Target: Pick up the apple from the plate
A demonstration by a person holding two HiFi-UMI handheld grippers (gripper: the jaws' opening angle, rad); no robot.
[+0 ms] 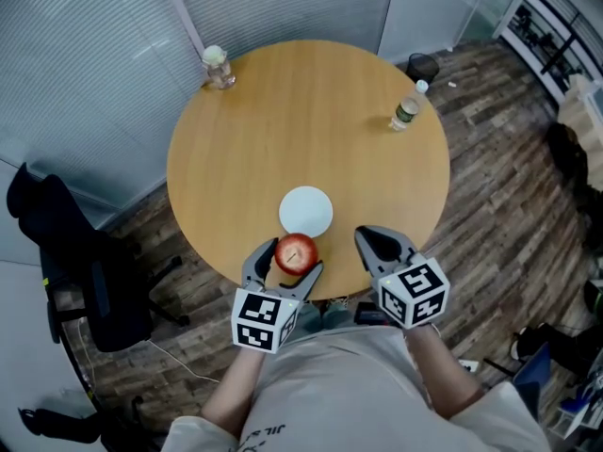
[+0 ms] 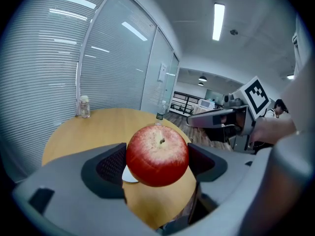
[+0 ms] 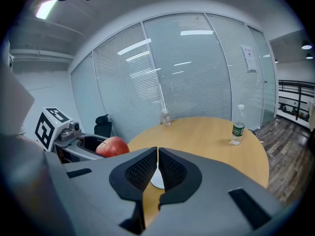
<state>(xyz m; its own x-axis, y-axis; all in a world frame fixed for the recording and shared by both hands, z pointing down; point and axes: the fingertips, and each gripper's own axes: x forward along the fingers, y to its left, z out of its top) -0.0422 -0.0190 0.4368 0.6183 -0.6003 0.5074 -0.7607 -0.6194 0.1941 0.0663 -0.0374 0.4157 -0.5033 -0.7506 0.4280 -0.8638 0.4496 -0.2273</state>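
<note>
A red apple (image 1: 296, 253) (image 2: 158, 155) is clamped between the jaws of my left gripper (image 1: 287, 260), held in the air over the near edge of the round table (image 1: 311, 111). The white plate (image 1: 306, 211) lies bare on the wood just beyond it, and a sliver of the plate (image 2: 129, 176) shows under the apple. My right gripper (image 1: 377, 244) hovers to the right of the apple with its jaws shut and nothing between them. In the right gripper view the apple (image 3: 112, 146) shows at the left, and the plate (image 3: 156, 180) peeks out past the jaws.
A green-labelled water bottle (image 1: 407, 107) stands at the table's far right, and a small clear jar (image 1: 218, 67) at the far left. A black office chair (image 1: 66, 262) stands left of the table. Glass walls with blinds run behind.
</note>
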